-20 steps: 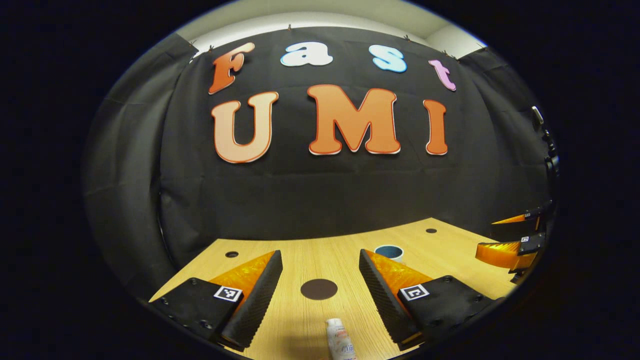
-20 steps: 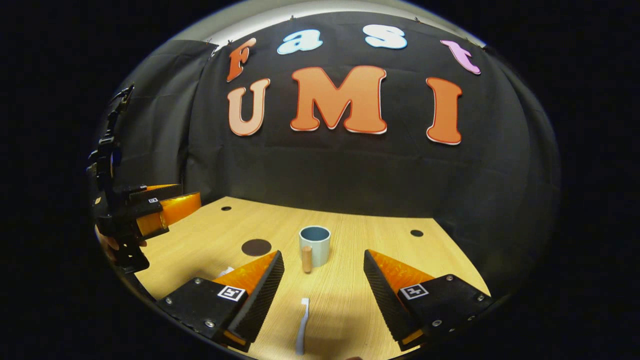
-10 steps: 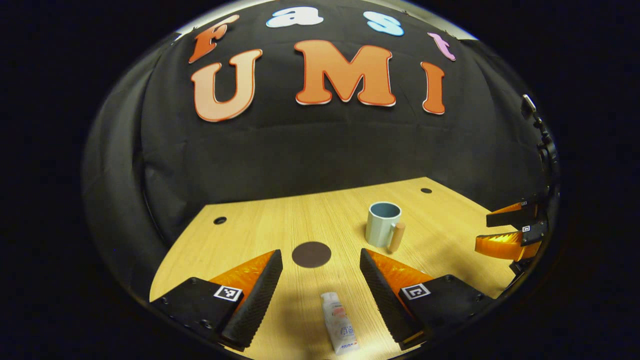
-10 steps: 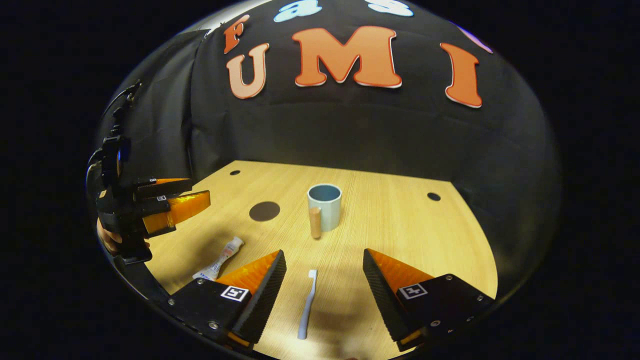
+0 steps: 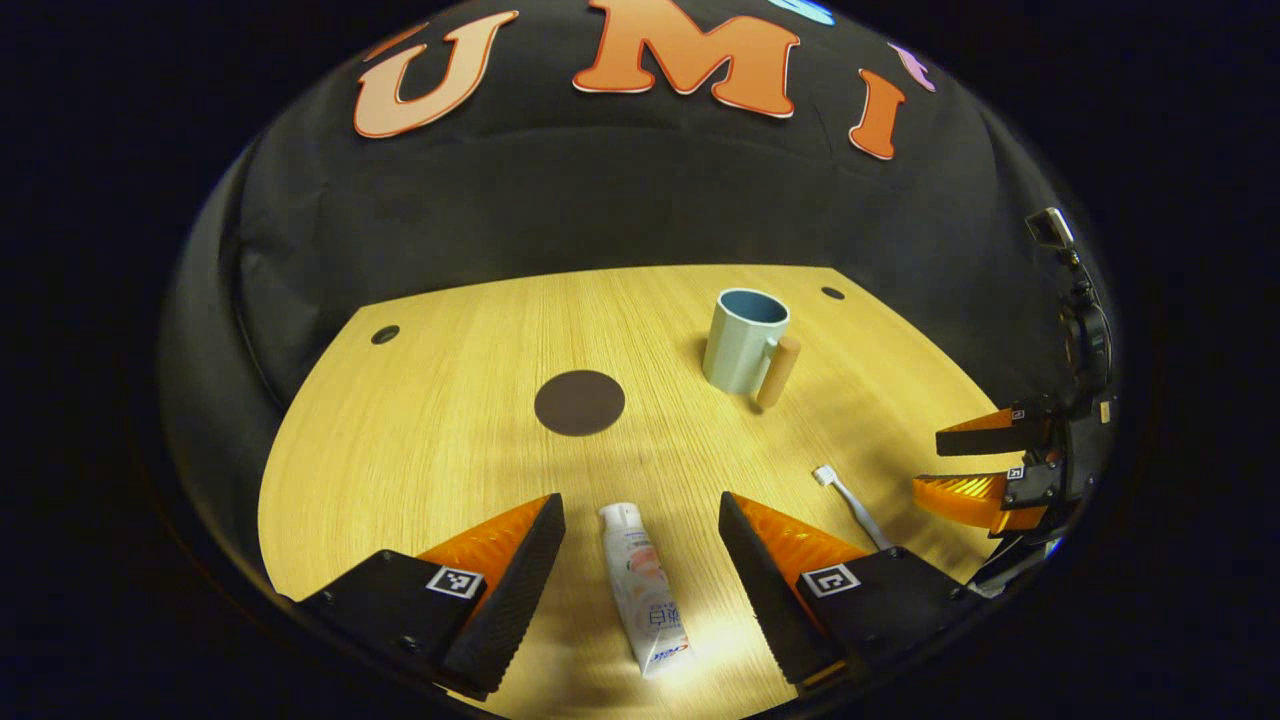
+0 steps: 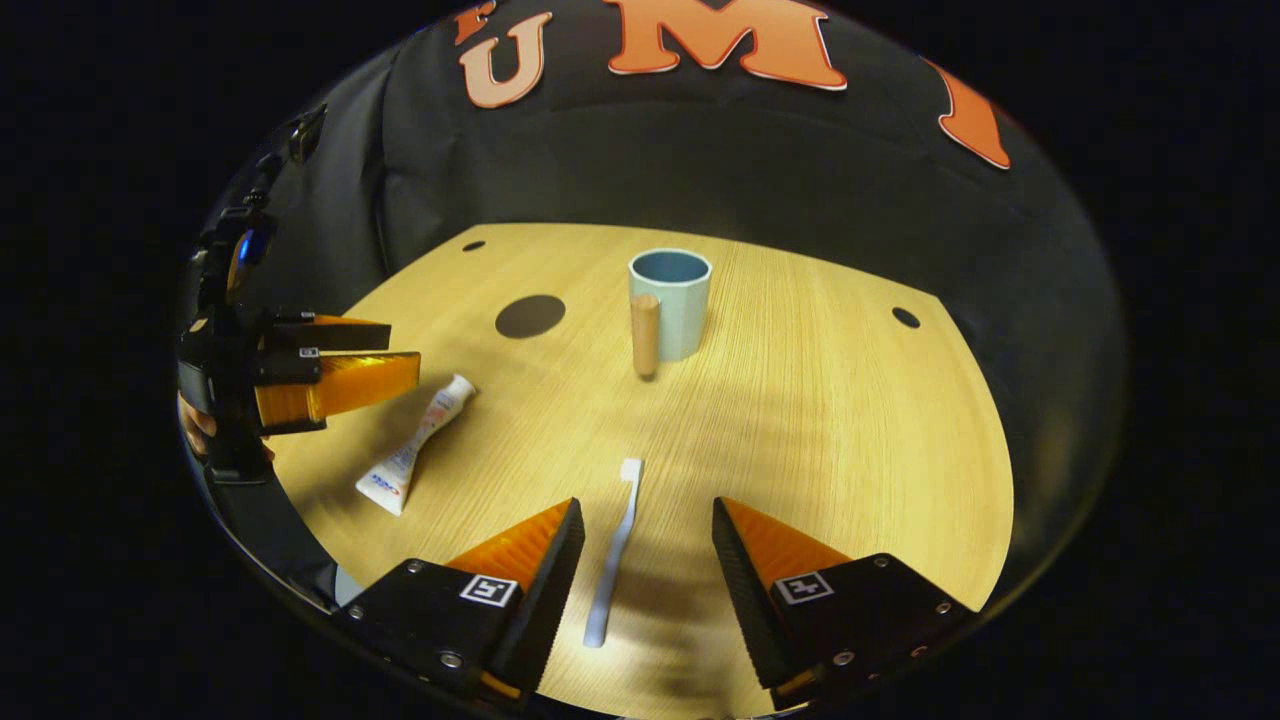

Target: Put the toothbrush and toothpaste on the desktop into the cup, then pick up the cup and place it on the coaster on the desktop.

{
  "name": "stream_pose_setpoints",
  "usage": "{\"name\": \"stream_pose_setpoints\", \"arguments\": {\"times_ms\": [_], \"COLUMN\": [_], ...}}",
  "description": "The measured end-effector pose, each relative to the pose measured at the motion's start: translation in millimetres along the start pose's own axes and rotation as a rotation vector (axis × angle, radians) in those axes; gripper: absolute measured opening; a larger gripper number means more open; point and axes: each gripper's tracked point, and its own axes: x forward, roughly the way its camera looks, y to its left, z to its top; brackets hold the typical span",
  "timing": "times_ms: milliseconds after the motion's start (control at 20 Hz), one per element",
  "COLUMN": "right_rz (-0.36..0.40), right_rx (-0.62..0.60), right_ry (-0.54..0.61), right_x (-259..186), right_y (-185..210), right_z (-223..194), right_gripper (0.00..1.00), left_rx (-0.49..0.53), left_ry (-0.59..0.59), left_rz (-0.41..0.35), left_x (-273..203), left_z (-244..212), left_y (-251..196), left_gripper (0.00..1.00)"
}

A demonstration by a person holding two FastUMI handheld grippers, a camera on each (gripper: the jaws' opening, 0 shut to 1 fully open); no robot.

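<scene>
A white toothpaste tube lies on the wooden desktop between the fingers of my open left gripper, which hangs above it. A pale toothbrush lies between the fingers of my open right gripper, also apart from them. The light blue cup with a wooden handle stands upright farther back. Left of the cup lies the dark round coaster. The right gripper view also has the left gripper over the toothpaste tube. In the left gripper view the right gripper hangs by the toothbrush.
Small dark holes mark the desktop's back corners. The black cloth wall closes the far side. A hand holds the left gripper at the left edge of the right gripper view.
Both cameras have tilted down and come lower over the desk. More of the desktop, the toothpaste tube and the toothbrush now lie between the fingers. Both grippers stay open.
</scene>
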Motion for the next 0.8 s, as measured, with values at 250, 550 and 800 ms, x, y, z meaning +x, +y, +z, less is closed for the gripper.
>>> {"name": "stream_pose_setpoints", "arguments": {"times_ms": [250,550,800], "right_rz": [0.013,0.011,0.057], "right_rx": [-0.030,-0.051,-0.033], "right_ry": [0.102,0.174,0.247], "right_x": [-7,-4,-1], "right_y": [-2,4,18], "right_z": [4,4,3], "right_gripper": [0.67,0.71,0.54], "left_rx": [0.012,-0.017,-0.047], "left_ry": [0.187,0.336,0.423], "left_rz": [0.005,0.024,0.041], "left_x": [7,8,18], "left_z": [-14,-38,-59], "left_y": [-3,-15,-18], "left_gripper": [0.99,0.97,0.75]}}
